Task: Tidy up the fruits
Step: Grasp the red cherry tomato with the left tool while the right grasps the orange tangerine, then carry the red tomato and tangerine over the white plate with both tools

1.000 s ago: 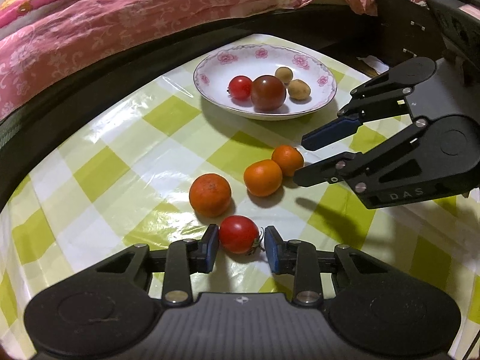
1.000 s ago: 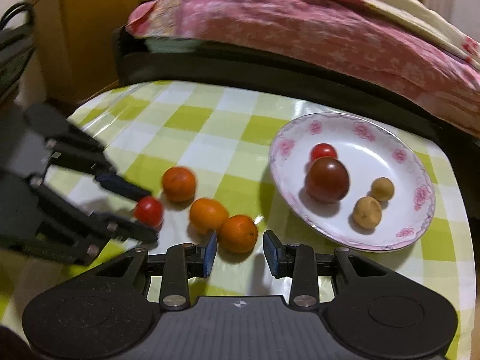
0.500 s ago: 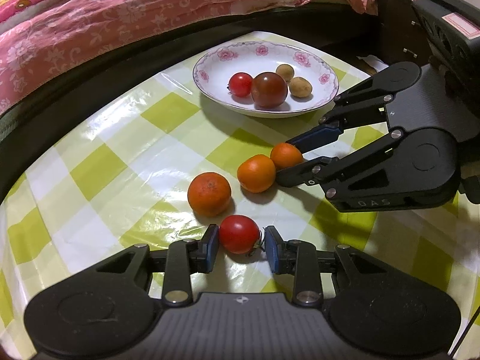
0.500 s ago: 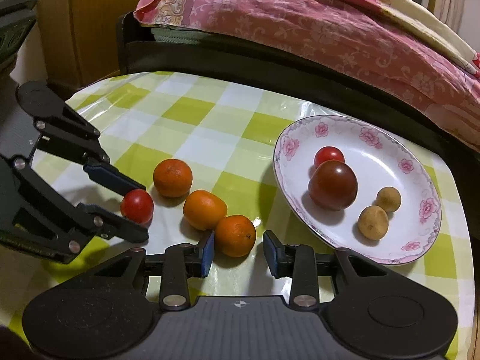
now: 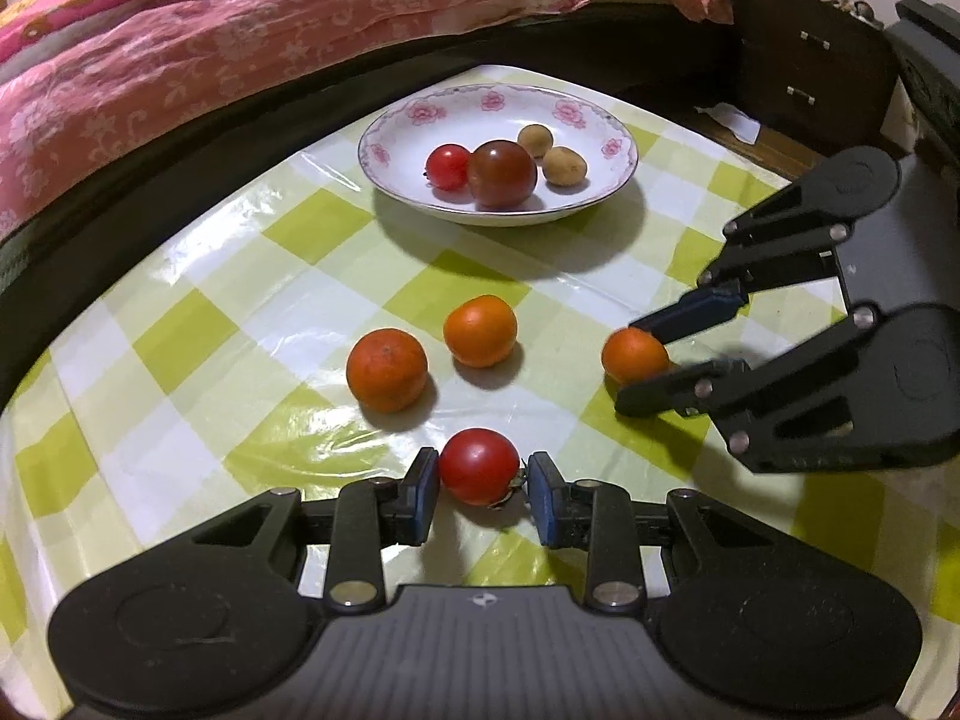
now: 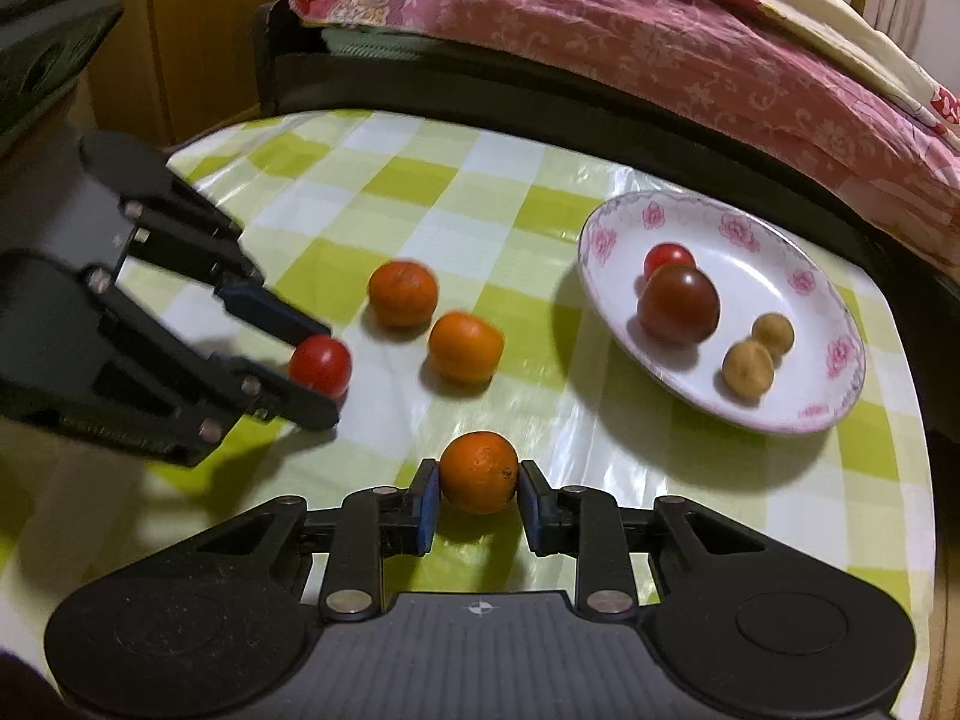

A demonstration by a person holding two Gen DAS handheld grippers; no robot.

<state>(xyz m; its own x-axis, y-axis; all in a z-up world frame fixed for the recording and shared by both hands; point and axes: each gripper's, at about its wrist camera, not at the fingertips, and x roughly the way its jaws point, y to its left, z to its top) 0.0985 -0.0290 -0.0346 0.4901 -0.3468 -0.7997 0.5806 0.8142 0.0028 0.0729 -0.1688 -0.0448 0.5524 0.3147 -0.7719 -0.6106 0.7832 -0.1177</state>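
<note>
Green-and-white checked oilcloth [image 5: 180, 324] covers the table, with a pink-quilted bed [image 5: 210, 30] behind. On the left, the left gripper [image 5: 480, 495] pinches a red tomato [image 5: 479, 465]. Two loose tangerines [image 5: 387, 369] lie mid-table. To the right, the right gripper [image 6: 477, 498] is clamped on a third tangerine [image 6: 478, 471]. Both grasps look made; next comes carrying each fruit to the flowered plate [image 5: 618, 147] without squashing it.

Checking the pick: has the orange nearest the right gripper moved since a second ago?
Yes. The orange sat against its neighbour; now it lies apart, farther from the plate.
</note>
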